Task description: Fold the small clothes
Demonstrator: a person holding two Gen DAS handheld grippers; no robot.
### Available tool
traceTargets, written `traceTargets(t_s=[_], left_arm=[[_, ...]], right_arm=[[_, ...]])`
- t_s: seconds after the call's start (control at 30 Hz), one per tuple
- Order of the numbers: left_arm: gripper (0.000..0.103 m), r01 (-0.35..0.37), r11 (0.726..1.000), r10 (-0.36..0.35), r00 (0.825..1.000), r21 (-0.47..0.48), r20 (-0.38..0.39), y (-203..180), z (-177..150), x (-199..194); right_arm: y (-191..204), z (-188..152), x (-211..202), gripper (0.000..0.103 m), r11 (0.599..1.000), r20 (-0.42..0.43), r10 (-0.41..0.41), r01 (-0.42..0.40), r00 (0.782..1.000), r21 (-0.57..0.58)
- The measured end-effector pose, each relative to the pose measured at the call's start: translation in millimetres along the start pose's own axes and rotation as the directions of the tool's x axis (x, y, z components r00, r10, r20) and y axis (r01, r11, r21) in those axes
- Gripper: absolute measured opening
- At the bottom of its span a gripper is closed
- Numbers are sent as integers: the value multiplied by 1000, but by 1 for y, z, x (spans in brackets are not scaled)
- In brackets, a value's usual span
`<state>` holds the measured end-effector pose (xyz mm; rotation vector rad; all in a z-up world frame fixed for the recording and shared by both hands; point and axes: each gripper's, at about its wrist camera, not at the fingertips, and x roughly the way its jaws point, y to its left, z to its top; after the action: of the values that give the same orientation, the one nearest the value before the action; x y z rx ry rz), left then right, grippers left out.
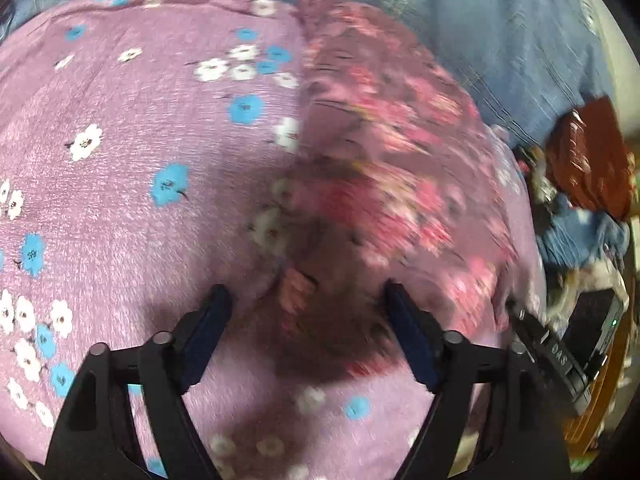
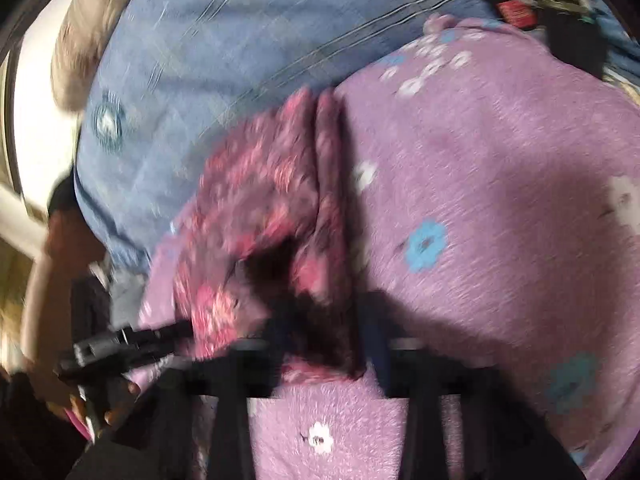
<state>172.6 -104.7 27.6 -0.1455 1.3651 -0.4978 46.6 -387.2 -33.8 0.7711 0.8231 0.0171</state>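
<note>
A small mauve garment with pink flowers lies folded on a purple flowered blanket. My left gripper is open just above the garment's near end, fingers either side and not touching it. In the right wrist view the same garment lies in a long folded strip. My right gripper is blurred by motion and sits low over the garment's near end, jaws apart. The left gripper shows at the garment's left edge.
A blue quilted cover lies beyond the blanket. A pile of clothes, one rust-red, sits at the right. In the right wrist view a beige pillow lies far left and the person's hand holds the left gripper.
</note>
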Motion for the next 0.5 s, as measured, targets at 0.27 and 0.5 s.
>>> traceTargets(t_s=[0.27,0.5], left_arm=[[65,-50,999,50,999,-14,-9,18,-14,-1],[65,-66,998,66,998,3,-7,14,-11,-3]], right_arm=[[5,-9,-22,7,995,89,-81,86,993,-44],[32,-7,-38,47,995,208,20,1,978,-99]])
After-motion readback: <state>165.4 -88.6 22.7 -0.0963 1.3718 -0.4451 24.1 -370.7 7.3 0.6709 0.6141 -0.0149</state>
